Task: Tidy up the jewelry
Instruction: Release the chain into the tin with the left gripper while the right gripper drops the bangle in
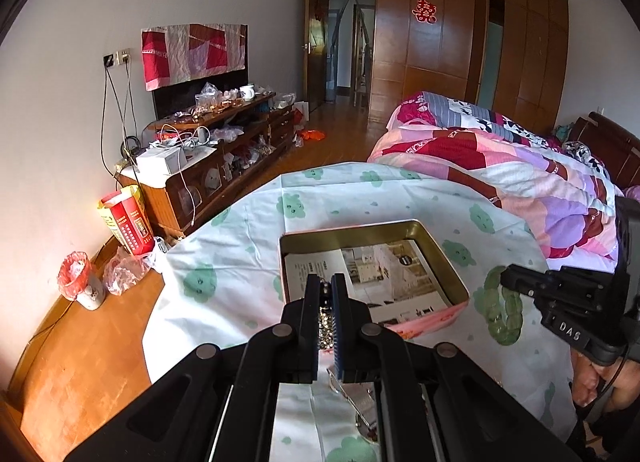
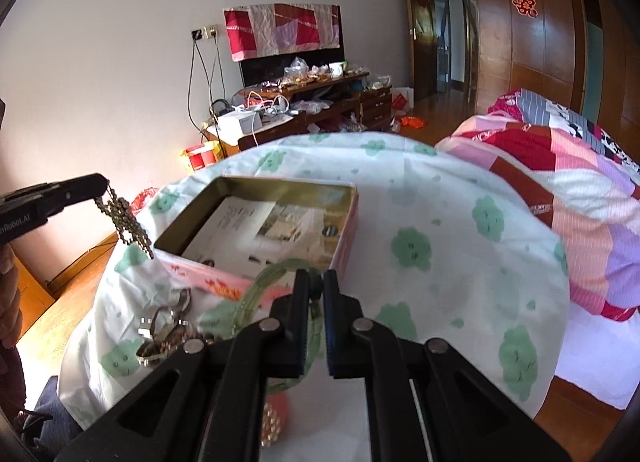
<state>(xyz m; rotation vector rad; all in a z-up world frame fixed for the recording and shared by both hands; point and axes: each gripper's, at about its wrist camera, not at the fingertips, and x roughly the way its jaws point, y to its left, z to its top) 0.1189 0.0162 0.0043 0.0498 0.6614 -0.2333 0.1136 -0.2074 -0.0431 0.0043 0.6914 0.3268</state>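
Observation:
An open tin box lined with printed paper sits on the cloud-print cloth. My left gripper is shut on a sparkling rhinestone chain, which dangles left of the box's near corner. My right gripper is shut on the rim of a green bangle, right of the box in the left wrist view. Silver jewelry pieces lie on the cloth in front of the box. A pink and gold beaded piece shows under the right gripper.
A bed with a patchwork quilt stands to the right. A cluttered wooden cabinet lines the far wall. A red carton and a covered cup stand on the wood surface at left.

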